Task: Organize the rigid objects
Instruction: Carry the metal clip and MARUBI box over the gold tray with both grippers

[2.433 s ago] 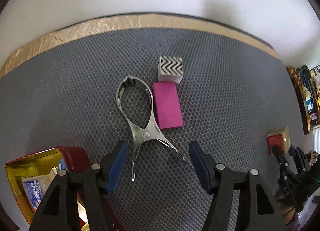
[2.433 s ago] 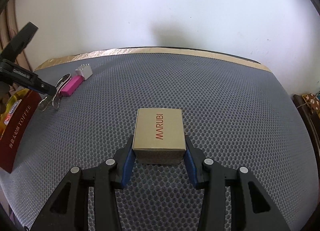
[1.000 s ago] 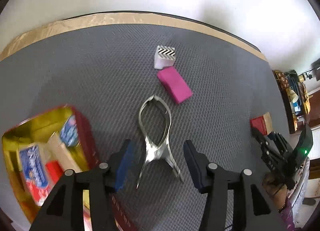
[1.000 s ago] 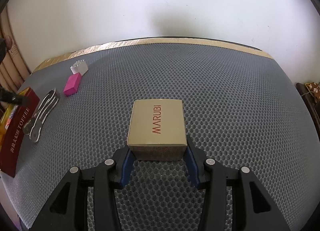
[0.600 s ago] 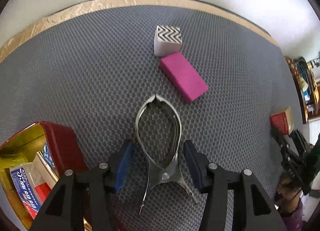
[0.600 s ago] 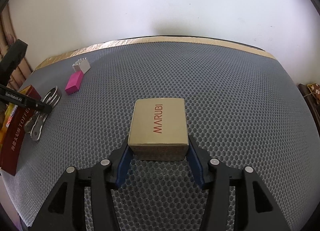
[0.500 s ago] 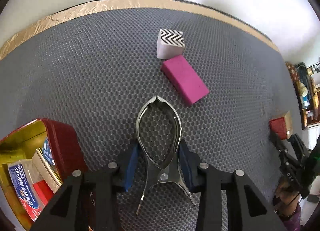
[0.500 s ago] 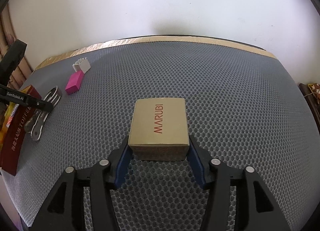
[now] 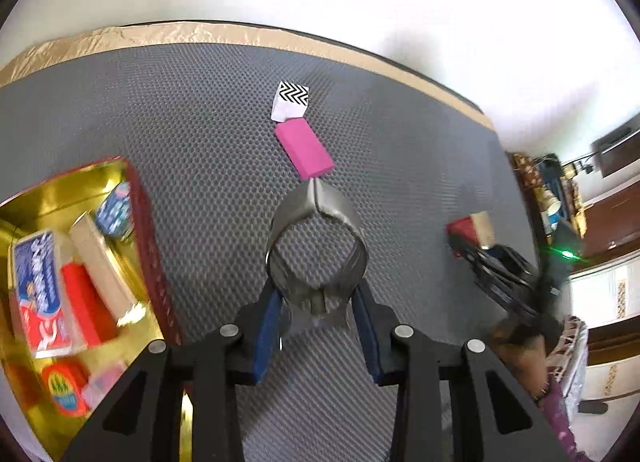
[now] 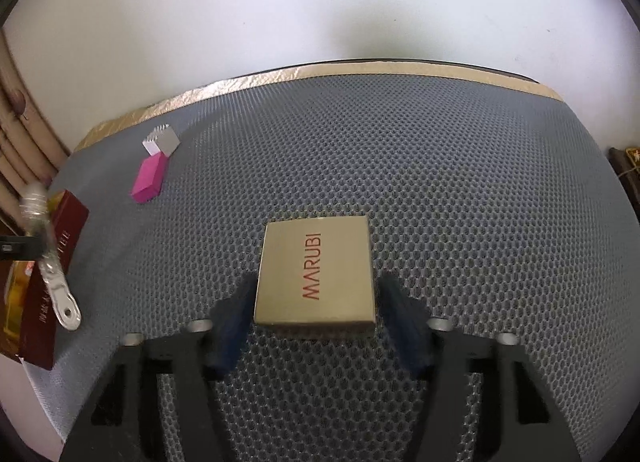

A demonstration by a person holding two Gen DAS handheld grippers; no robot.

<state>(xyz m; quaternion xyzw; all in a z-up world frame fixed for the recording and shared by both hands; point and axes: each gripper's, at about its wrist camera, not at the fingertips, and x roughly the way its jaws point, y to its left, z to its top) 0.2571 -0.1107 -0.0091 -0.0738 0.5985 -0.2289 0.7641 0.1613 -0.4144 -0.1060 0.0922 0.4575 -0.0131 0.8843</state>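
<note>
Since a moment ago the metal clamp [image 9: 316, 246] has left the honeycomb mat [image 9: 200, 134] and hangs lifted, pinched in the left gripper [image 9: 316, 326], just short of the pink block [image 9: 305, 148]. The right gripper [image 10: 316, 338] now stands spread wide (pads clear) beside the tan MARUBI box [image 10: 316, 270], which rests on the mat.

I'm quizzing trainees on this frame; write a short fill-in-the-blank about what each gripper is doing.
1. The left gripper is shut on the shiny metal ____.
2. The printed word on the tan cardboard box between the right gripper's parted fingers reads ____.
3. The pink rectangular block lies next to a small white cube topped with a black ____ pattern.

Answers: tongs; MARUBI; zigzag
</note>
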